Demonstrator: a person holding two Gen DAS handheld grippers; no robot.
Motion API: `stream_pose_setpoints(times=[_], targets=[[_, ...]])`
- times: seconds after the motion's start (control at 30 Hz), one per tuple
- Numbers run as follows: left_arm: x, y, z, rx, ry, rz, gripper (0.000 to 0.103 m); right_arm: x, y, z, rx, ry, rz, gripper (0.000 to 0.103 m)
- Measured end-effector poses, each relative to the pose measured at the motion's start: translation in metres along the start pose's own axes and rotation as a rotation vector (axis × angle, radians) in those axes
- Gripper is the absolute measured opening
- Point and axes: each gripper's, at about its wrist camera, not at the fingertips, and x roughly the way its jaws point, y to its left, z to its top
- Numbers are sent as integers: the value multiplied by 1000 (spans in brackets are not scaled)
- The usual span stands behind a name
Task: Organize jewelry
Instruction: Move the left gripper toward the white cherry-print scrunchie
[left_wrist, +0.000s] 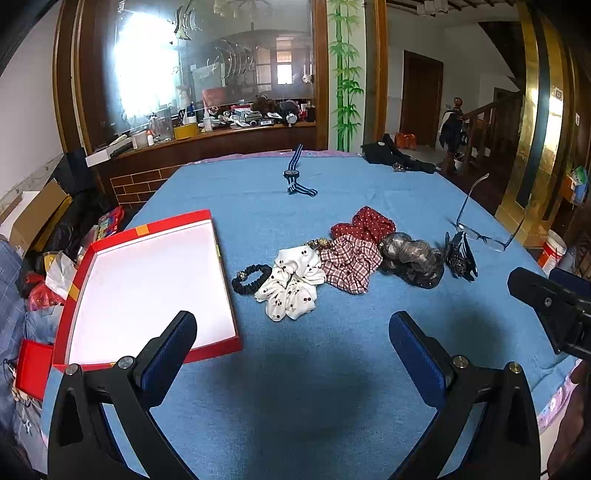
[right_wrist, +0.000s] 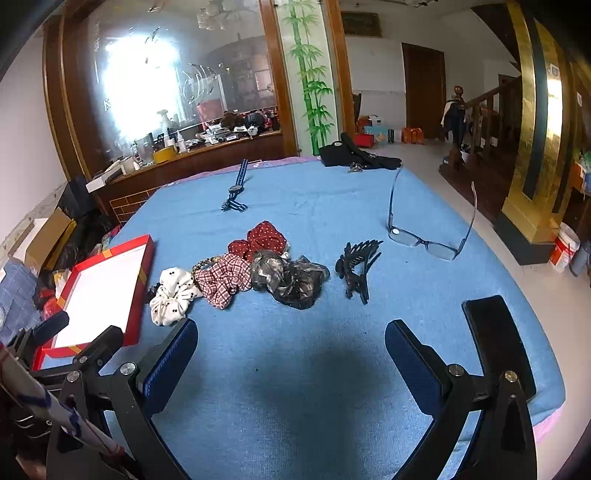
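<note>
A red box with a white inside (left_wrist: 147, 280) lies open at the table's left; it also shows in the right wrist view (right_wrist: 99, 291). A row of hair things lies mid-table: a black hair tie (left_wrist: 251, 278), a white dotted scrunchie (left_wrist: 293, 282) (right_wrist: 173, 295), a red checked scrunchie (left_wrist: 351, 264) (right_wrist: 225, 278), a red dotted scrunchie (left_wrist: 365, 223) (right_wrist: 262, 238), a grey scrunchie (left_wrist: 412, 260) (right_wrist: 291, 278) and a black claw clip (left_wrist: 460, 256) (right_wrist: 356, 267). My left gripper (left_wrist: 293, 334) is open and empty above the cloth in front of them. My right gripper (right_wrist: 291, 345) is open and empty too.
Glasses (left_wrist: 480, 218) (right_wrist: 428, 236) stand at the right. A striped-strap watch (left_wrist: 295, 175) (right_wrist: 234, 192) lies at the back. A black phone (right_wrist: 498, 343) lies by my right finger. Dark cloth (right_wrist: 354, 153) sits at the far edge. The blue tablecloth (left_wrist: 314, 387) ends close on the right.
</note>
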Motion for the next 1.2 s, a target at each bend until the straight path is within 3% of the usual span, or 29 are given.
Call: stream_pose_setpoints(times=[0.93,1.2], targets=[[20,-5,-7,14,56,-17,103,15,2,-2,5,48,8,103],[35,16,-11,-27,100,-4,103,21,-9,-3,38,62,3,103]])
